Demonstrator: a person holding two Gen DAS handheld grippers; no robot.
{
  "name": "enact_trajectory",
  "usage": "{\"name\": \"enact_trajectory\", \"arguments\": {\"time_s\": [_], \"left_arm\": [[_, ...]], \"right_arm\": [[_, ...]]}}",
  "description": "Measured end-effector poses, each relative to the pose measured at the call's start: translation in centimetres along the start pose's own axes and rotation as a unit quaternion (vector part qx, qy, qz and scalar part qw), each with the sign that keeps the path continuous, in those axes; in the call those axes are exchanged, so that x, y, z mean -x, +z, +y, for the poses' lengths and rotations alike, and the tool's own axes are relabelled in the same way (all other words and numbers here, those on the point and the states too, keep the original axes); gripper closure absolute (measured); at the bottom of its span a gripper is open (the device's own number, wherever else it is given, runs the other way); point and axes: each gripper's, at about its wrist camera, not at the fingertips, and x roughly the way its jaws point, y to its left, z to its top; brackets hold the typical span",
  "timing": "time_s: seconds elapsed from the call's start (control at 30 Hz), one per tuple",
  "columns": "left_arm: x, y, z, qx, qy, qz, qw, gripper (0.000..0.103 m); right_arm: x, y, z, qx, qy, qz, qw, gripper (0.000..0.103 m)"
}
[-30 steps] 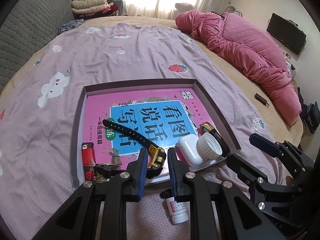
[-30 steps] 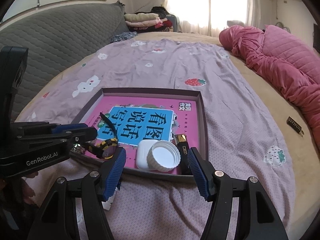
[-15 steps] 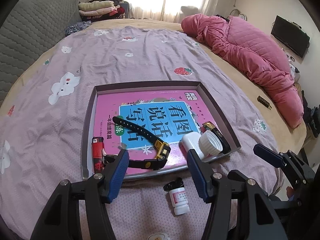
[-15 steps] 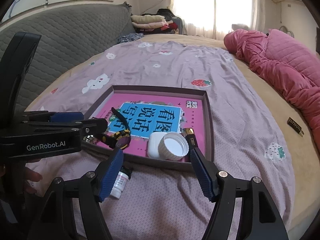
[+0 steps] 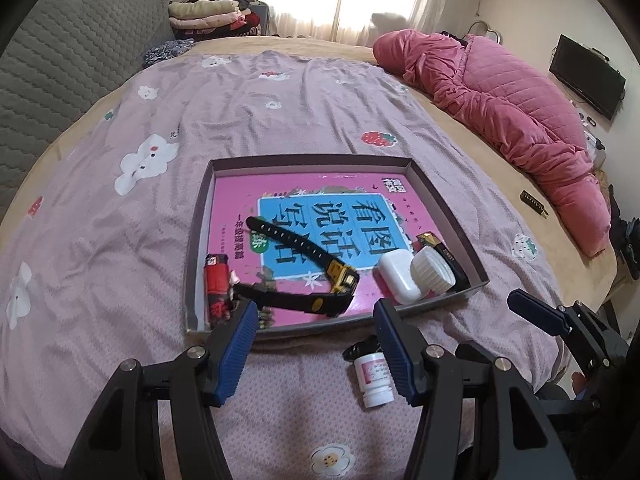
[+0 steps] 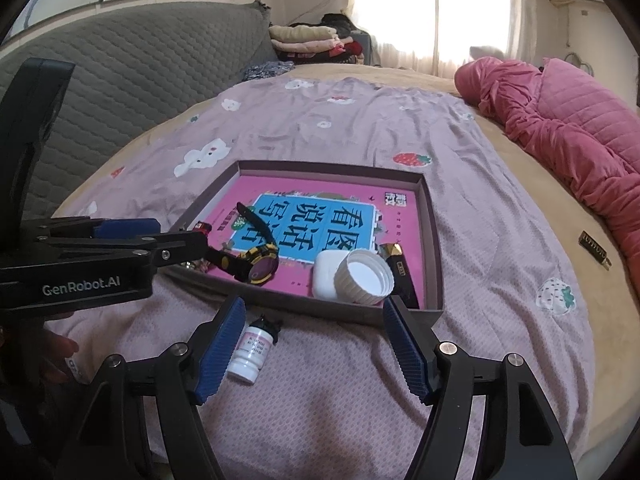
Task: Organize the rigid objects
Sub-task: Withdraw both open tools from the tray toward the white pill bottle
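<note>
A shallow box lid lies on the bed with a pink book inside. On the book lie a black and yellow watch, a red lighter, a white earbud case, a white cap and a black and gold bar. A small white bottle lies on the sheet in front of the lid. My left gripper is open and empty above the lid's near edge. My right gripper is open and empty, to the bottle's right.
A pink quilt is heaped at the right of the bed. A small dark bar lies on the tan blanket near it. A grey padded headboard runs along the left. Folded clothes are stacked at the back.
My left gripper has opened, let go of the watch in the lid, and drawn back. Both grippers have pulled back toward me, so the bottle shows fully.
</note>
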Motion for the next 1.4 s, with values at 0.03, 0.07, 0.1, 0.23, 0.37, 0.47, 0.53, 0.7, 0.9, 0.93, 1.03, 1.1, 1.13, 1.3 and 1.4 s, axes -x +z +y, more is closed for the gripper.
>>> {"name": "enact_trajectory", "arguments": {"time_s": [0.03,0.07,0.1,0.23,0.37,0.47,0.53,0.7,0.9,0.93,1.03,1.1,1.13,1.3,1.4], "left_arm": [[0.0,-0.2,0.2,0.001,0.001,0.001,1.0,0.043],[0.0,-0.3,0.3,0.003,0.002,0.002,1.0,0.043],[0.0,-0.5,0.4,0.003,0.002,0.003,1.0,0.043],[-0.4,-1.5,0.9,0.002,0.004,0.012,0.9999,0.043],[-0.9,-2.2,1.3,0.006,0.002,0.024,0.9997,0.043],[-1.4,-2.6,1.4,0.006,0.0,0.03,0.9995,0.043],[-1.6,-2.8,1.4,0.005,-0.002,0.033,0.9994,0.043],[-2.1,-3.0,1.4,0.004,-0.005,0.041,0.9992,0.043],[-2.9,-3.3,1.5,0.001,-0.006,0.055,0.9985,0.043],[-3.0,-3.4,1.4,0.0,-0.006,0.057,0.9984,0.043],[-3.3,-3.4,1.4,-0.002,-0.008,0.061,0.9981,0.043],[-3.5,-3.5,1.3,-0.004,-0.009,0.064,0.9979,0.043],[-3.6,-3.5,1.3,-0.006,-0.008,0.066,0.9978,0.043],[-4.1,-3.5,1.0,-0.009,-0.012,0.073,0.9972,0.043],[-4.3,-3.5,0.9,-0.013,-0.012,0.076,0.997,0.043]], "right_arm": [[-0.2,-0.2,0.1,0.001,0.0,0.003,1.0,0.03],[-0.5,-0.4,0.2,0.003,0.0,0.009,1.0,0.03],[-0.6,-0.6,0.4,0.004,0.0,0.012,1.0,0.03],[-2.0,-1.8,1.0,0.004,0.007,0.036,0.999,0.03],[-3.0,-2.4,1.6,0.005,0.013,0.051,0.999,0.03],[-4.1,-3.2,2.5,0.009,0.017,0.065,0.998,0.03],[-4.6,-3.6,3.0,0.014,0.02,0.072,0.997,0.03],[-5.7,-4.0,3.6,0.014,0.021,0.078,0.997,0.03],[-7.2,-4.0,3.2,-0.008,0.009,0.085,0.996,0.03],[-7.5,-4.0,3.1,-0.013,0.009,0.087,0.996,0.03],[-8.1,-4.0,2.8,-0.024,0.012,0.093,0.995,0.03],[-8.5,-3.9,2.8,-0.026,0.012,0.095,0.995,0.03],[-8.7,-3.8,2.8,-0.026,0.011,0.095,0.995,0.03],[-9.5,-3.7,2.9,-0.024,0.009,0.096,0.995,0.03],[-9.6,-3.8,2.9,-0.022,0.01,0.094,0.995,0.039]]}}
